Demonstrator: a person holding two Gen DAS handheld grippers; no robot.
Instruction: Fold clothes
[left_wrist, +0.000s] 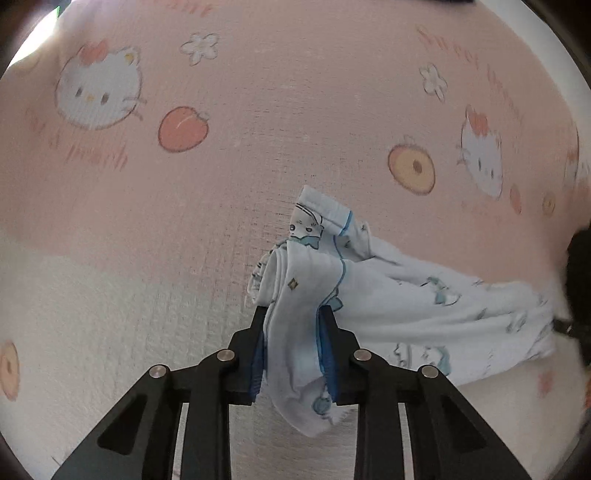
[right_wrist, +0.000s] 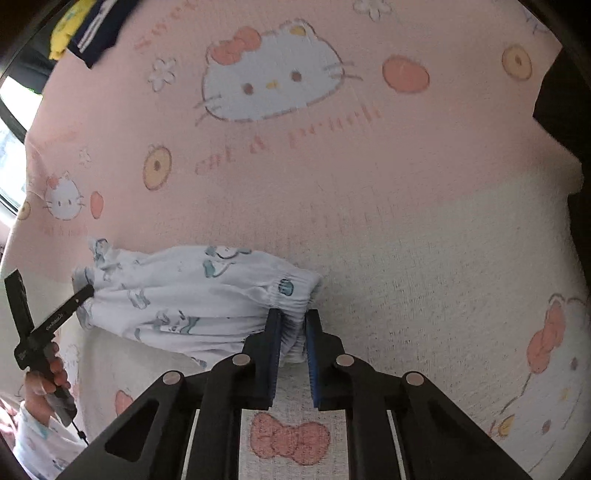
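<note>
**Two grippers hold a small garment over a printed sheet**

In the left wrist view, the left gripper (left_wrist: 291, 314) is clamped on the hem end of pale blue cartoon-print shorts (left_wrist: 406, 295), at lower centre. In the right wrist view, the right gripper (right_wrist: 293, 319) pinches the gathered waistband. The shorts stretch between them above a pink cat-print bedsheet (right_wrist: 332, 177). A hand (right_wrist: 44, 384) shows at lower left.

garment (left_wrist: 424, 302): pale blue-white, blue cartoon prints | bedsheet (left_wrist: 295, 110): pink-and-cream, white cats, peaches, flowers | tool pads (right_wrist: 271, 354): blue
</note>
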